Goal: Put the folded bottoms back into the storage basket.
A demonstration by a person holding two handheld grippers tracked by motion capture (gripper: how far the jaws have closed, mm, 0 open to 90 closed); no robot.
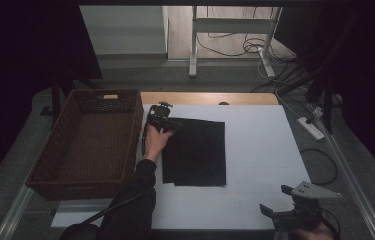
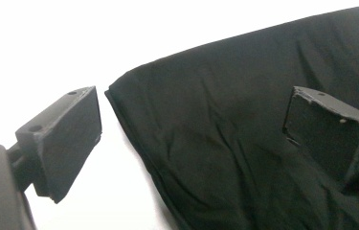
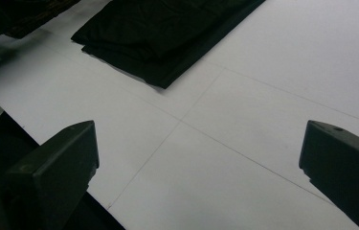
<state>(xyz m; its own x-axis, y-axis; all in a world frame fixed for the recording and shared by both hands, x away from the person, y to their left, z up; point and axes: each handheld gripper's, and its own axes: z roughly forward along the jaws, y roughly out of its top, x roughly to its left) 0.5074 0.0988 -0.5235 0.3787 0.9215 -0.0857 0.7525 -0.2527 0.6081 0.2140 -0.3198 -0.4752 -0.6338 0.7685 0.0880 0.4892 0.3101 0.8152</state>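
On the desk: white sheet (image 1: 255,150) over the top, wooden edge visible at the far side
Folded black cloth (image 1: 195,152): flat on the white sheet, left of the middle, just beside the basket; layered edges visible at the near corner in the right gripper view (image 3: 167,33)
Left gripper (image 1: 171,125): at the far left corner of the cloth, held by the left hand (image 1: 156,142)
Left gripper state: spread wide, one jaw over the bare sheet, the other over the cloth (image 2: 225,143), corner of the cloth between them, no pad pressing on it
Right gripper (image 1: 275,200): at the near right edge of the desk, well apart from the cloth, grey three-cornered plate on top
Right gripper state: spread wide above the bare white sheet (image 3: 244,158), nothing between the jaws
Wicker basket (image 1: 60,150): brown, rectangular, at the left edge of the desk, nothing seen inside
Behind the desk: white frame legs (image 1: 193,45) and loose cables on the floor
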